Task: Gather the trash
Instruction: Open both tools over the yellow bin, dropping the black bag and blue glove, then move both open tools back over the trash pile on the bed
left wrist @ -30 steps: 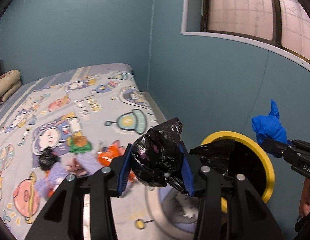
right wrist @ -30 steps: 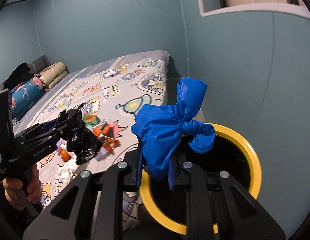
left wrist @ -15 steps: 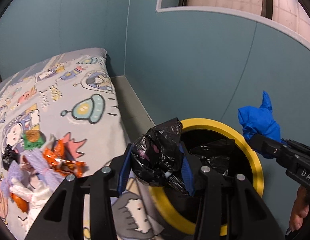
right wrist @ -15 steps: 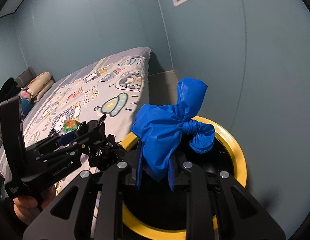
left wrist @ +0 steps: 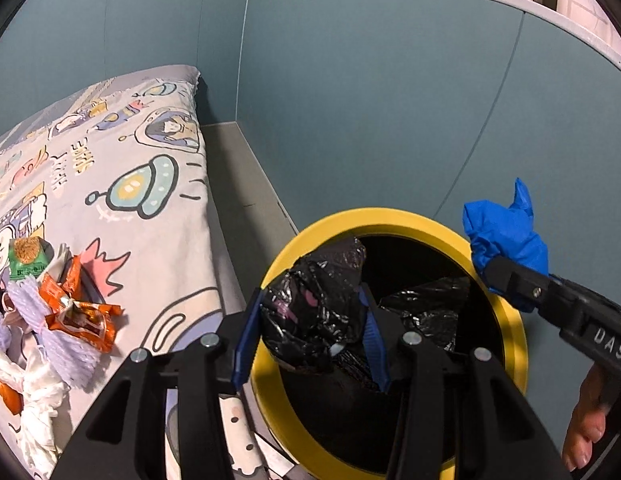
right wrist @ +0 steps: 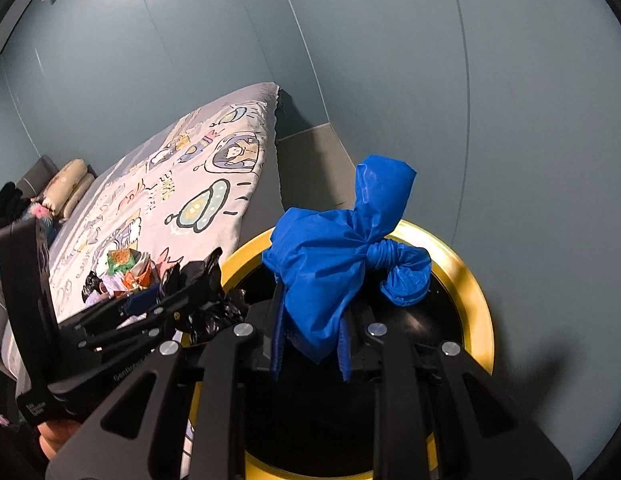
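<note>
The left gripper (left wrist: 310, 332) clamps a black bag (left wrist: 314, 312) and the right gripper (right wrist: 310, 344) pinches a blue bag (right wrist: 330, 268), both over the yellow-rimmed bin's (left wrist: 390, 220) open mouth, right of the bed edge (left wrist: 206, 208).

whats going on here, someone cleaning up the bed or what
A person is clearing trash with a handheld gripper in each hand. The left gripper is clamped on a crumpled black plastic bag, the right gripper on a knotted blue bag. Both hang over the open yellow-rimmed bin beside the bed, neither dropped yet. Orange wrappers and other litter lie on the cover.
</note>
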{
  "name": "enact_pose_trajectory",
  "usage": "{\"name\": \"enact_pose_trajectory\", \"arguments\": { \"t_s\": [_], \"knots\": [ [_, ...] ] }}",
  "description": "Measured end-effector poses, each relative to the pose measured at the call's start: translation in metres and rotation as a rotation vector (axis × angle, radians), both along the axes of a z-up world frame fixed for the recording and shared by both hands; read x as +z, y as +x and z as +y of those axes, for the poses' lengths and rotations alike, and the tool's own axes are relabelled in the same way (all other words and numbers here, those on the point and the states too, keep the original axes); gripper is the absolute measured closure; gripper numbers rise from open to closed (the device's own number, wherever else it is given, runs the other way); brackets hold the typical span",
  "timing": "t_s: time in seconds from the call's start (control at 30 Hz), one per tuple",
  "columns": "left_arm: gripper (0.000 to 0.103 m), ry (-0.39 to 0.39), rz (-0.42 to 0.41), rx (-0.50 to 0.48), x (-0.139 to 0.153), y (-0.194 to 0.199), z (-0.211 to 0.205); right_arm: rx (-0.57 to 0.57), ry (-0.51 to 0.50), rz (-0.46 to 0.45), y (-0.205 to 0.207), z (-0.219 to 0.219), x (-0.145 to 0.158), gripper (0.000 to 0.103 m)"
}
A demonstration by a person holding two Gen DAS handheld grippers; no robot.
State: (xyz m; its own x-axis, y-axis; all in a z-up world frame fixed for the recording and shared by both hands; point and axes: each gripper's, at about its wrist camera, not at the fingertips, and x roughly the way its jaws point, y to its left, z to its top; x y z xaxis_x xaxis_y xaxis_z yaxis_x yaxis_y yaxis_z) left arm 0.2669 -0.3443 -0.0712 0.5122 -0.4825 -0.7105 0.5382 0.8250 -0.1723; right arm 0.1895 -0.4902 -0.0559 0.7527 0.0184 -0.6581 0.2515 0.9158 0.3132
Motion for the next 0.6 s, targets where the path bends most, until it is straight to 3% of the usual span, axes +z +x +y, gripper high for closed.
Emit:
{"name": "enact_pose_trajectory", "arguments": {
  "t_s": [0.13, 0.23, 0.3, 0.4, 0.6],
  "knots": [
    [0.06, -0.037, 0.028, -0.006, -0.001, 0.002, 0.004, -0.006, 0.011, -0.013, -0.003, -0.004, 0.0, 0.077],
    [0.053, -0.045, 0.037, -0.009, -0.002, 0.002, 0.005, -0.025, 0.019, -0.015, -0.006, -0.009, 0.001, 0.069],
    [0.043, -0.059, 0.044, -0.011, -0.002, 0.001, 0.008, -0.042, 0.028, -0.017, -0.008, -0.011, 0.002, 0.063],
    [0.039, -0.073, 0.044, -0.011, 0.0, 0.0, 0.01, -0.052, 0.044, -0.022, -0.01, -0.016, 0.004, 0.056],
    [0.037, -0.08, 0.02, 0.0, 0.008, -0.005, 0.017, -0.074, 0.033, -0.023, -0.016, -0.015, 0.01, 0.056]
  ]
}}
